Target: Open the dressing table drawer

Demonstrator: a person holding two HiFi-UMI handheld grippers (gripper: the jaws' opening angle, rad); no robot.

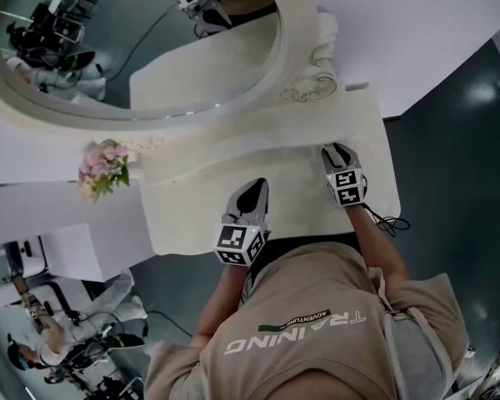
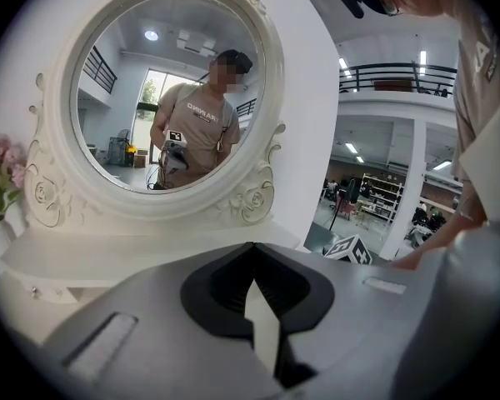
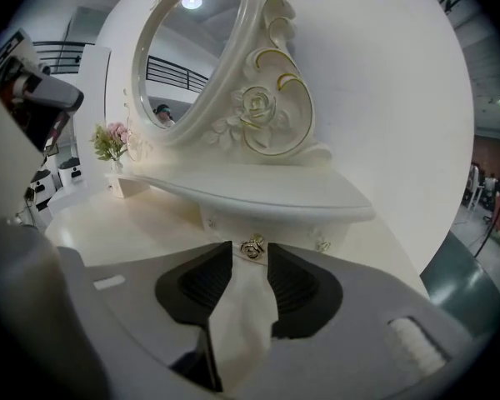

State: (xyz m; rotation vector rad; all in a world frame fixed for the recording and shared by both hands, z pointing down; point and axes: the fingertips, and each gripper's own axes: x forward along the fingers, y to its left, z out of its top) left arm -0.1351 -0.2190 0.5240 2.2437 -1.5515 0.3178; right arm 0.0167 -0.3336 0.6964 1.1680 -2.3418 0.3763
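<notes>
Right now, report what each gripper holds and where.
Left gripper: nothing, jaws shut. Right gripper: tips flank the drawer knob; a firm grip cannot be told.

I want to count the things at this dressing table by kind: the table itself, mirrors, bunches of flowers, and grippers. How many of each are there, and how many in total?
Dressing table: 1
Mirror: 1
Bunch of flowers: 1
Grippers: 2 (left gripper, right gripper)
Total: 5

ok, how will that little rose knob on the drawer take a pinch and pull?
The knob looks small, glossy and rounded, so the fingers of the right gripper may slip off. It seems rigid metal fixed to the drawer, so it probably won't flex. The drawer looks shallow, likely light.
</notes>
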